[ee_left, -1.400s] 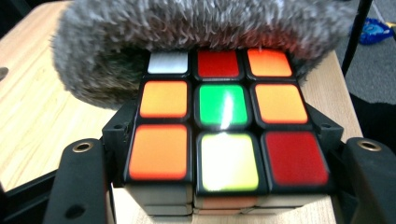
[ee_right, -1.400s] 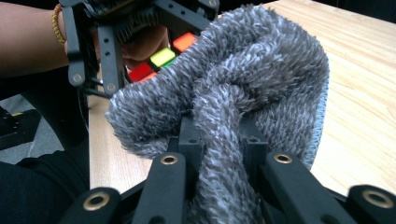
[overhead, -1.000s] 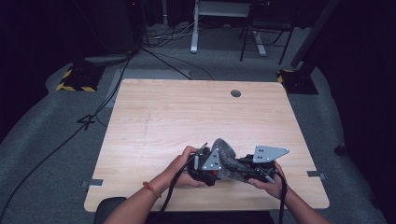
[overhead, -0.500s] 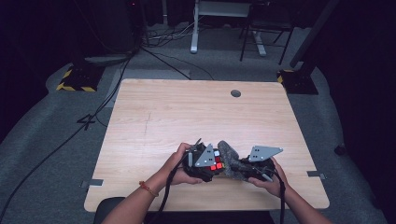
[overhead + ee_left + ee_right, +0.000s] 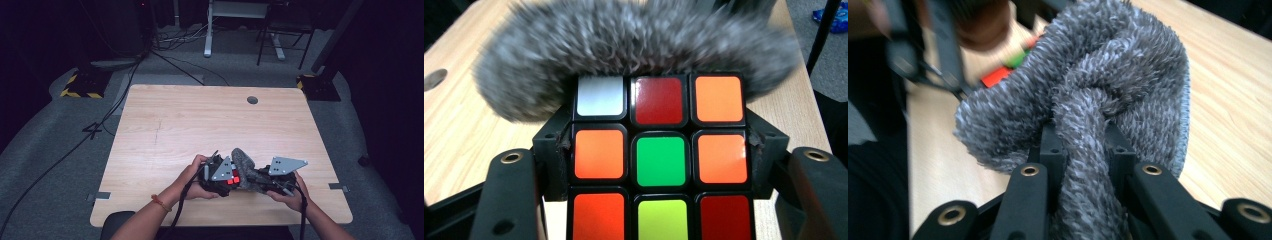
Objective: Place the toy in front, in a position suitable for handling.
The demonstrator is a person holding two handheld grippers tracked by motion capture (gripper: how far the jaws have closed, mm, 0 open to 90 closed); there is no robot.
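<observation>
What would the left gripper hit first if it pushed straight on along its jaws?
The left gripper, shut on the puzzle cube, would probably drive it into the grey fluffy cloth just beyond; depth is hard to judge.

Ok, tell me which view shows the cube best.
The left gripper view: the cube faces the camera, its coloured squares sharp, clamped in the left tongs. The high view shows a few small red squares. The right gripper view shows blurred red and green bits behind the cloth.
</observation>
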